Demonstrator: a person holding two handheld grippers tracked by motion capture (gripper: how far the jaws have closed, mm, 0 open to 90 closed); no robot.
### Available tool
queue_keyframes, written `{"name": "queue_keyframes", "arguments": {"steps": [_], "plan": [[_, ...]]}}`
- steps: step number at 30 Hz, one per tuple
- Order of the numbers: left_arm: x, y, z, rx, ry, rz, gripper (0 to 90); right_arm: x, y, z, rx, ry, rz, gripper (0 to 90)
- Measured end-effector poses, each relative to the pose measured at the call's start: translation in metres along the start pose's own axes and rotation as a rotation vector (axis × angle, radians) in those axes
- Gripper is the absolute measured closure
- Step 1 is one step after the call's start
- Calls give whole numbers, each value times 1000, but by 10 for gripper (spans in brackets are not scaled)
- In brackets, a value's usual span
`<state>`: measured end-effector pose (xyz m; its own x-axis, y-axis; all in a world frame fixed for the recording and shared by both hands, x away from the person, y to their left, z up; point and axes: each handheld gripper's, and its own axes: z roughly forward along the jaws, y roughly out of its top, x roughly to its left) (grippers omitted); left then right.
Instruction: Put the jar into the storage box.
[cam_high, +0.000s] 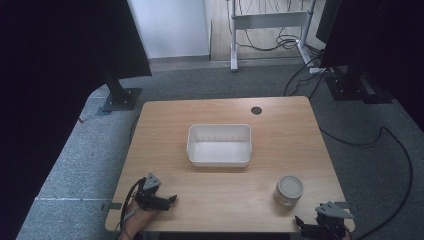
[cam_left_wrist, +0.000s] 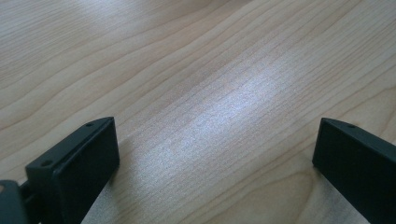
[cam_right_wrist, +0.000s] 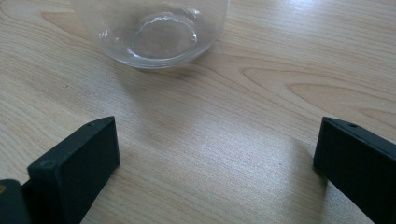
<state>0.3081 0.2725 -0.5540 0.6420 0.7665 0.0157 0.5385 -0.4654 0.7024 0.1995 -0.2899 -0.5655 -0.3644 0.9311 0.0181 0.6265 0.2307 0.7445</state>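
- Claws: 2. Left claw (cam_high: 172, 199) at near-left corner of table (cam_high: 165, 130), held by a hand (cam_high: 131, 222) coming in from bottom edge; jaws pointing right, toward table middle. In left gripper view the left claw (cam_left_wrist: 215, 154) has jaws wide apart, nothing btw them but bare wood.
- Right claw (cam_high: 298, 220) at near-right corner of table, jaws pointing left. In right gripper view the right claw (cam_right_wrist: 217, 154) has jaws wide apart, nothing gripped; bare wood btw them.
- Grey three-cornered plates: 2, one atop each claw.
- Containers: 2.
- White tub (cam_high: 219, 145): rectangular, open top, approx. centre of table, well apart from both claws. Inside looks empty, white floor showing.
- Glass jar (cam_high: 289, 190): round, clear, upright, near-right part of table, near right claw and just beyond it, not touching. In right gripper view the glass jar (cam_right_wrist: 154, 32) sits ahead of the jaws, left of centre; top cut off by frame edge. Contents: cannot tell; seems clear to base.
- Table extras: 1 dark round hole (cam_high: 256, 110) near far edge, right of centre.
- Surroundings: grey carpet (cam_high: 80, 150) round table; black cable (cam_high: 395, 145) on floor at right; dark stand base (cam_high: 120, 97) far-left; white frame legs (cam_high: 270, 22) w/ cables beyond the table.
- Obstructions: nothing btw the right claw and the jar; open wood btw the tub and both claws.
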Motion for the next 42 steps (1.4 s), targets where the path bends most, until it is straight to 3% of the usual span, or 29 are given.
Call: {"name": "queue_keyframes", "arguments": {"steps": [22, 42], "plan": [[0, 1, 1, 0, 14, -12, 2, 8, 15, -4, -61, 44, -4, 7], [0, 1, 1, 0, 14, -12, 2, 19, 34, 3, -92, 76, -41, 0]]}}
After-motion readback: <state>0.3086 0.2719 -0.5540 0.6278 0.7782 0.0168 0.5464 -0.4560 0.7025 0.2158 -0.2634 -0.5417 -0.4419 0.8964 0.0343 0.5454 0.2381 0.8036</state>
